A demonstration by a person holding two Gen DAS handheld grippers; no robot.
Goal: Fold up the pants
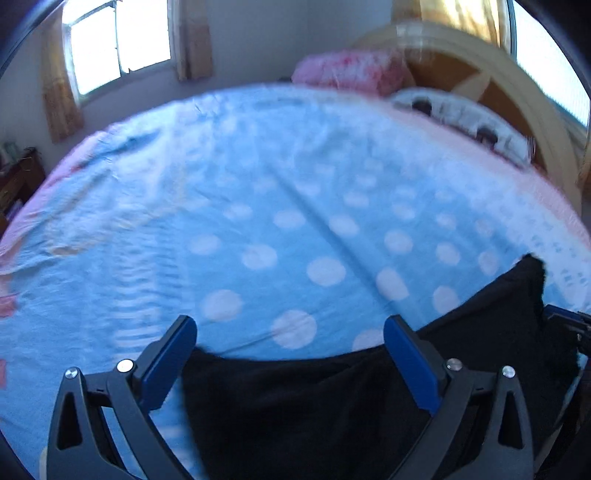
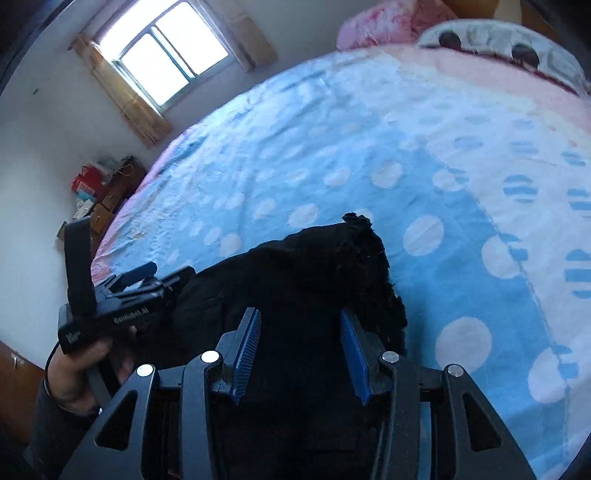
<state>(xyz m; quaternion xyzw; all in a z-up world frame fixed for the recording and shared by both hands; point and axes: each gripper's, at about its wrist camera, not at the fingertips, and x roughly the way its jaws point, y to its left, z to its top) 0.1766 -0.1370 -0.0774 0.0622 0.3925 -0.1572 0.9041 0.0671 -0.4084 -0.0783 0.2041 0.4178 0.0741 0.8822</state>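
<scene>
One label, "GenRobot.AI", marks the left hand-held gripper (image 2: 155, 280).

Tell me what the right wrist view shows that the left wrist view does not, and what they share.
Only the right wrist view shows the person's hand holding the left gripper, and red bags by the wall. Only the left wrist view shows the wooden headboard. Both show the black pants, the dotted blue bedsheet, a window and the pink pillow.

One pair of black pants (image 2: 310, 266) lies on one bed (image 2: 332, 147). Two claws show: the left claw (image 1: 290, 354) and the right claw (image 2: 299, 350). Two pillows, a pink pillow (image 2: 376, 26) and a white pillow (image 2: 498, 37), sit at the bed's head edge.
</scene>
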